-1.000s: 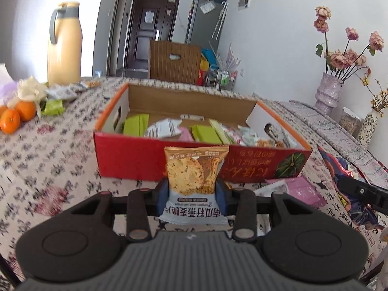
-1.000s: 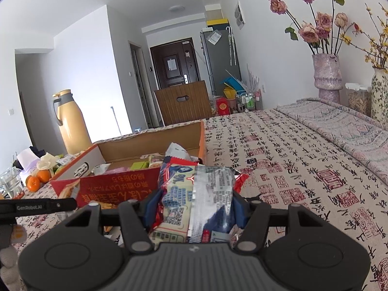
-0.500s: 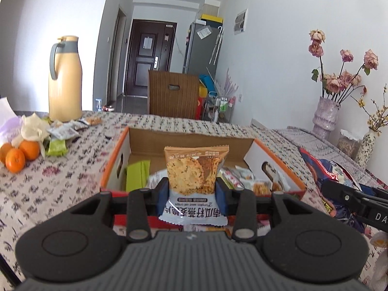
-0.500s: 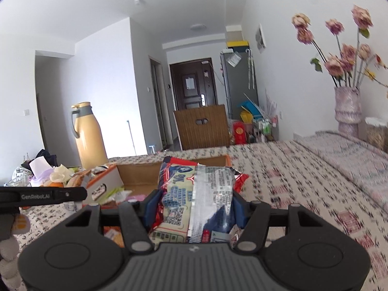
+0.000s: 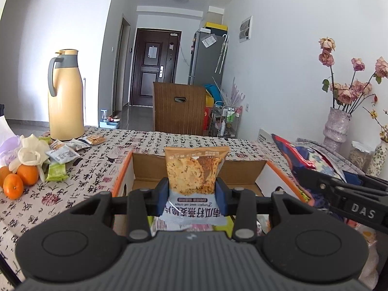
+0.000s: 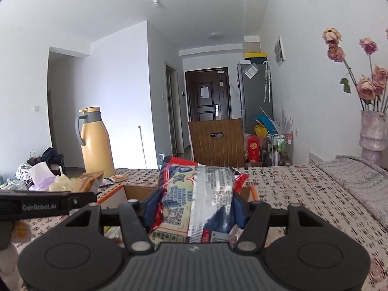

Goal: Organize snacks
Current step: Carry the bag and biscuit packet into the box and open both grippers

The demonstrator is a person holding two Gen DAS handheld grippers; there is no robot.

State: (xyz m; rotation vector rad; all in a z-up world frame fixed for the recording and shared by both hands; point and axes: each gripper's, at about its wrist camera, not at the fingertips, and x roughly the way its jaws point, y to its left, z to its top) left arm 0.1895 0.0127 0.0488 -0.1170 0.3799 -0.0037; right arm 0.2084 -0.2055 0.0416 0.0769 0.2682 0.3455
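Our left gripper (image 5: 192, 189) jaws clamp an orange crisp packet (image 5: 195, 167); the right gripper (image 6: 194, 208) grips a blue-red bag (image 6: 196, 194). We should lower both over the cardboard box (image 5: 242, 169), center frame, before releasing.

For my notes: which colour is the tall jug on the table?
The jug is pale yellow with a grey handle and collar; the left wrist view shows it best.
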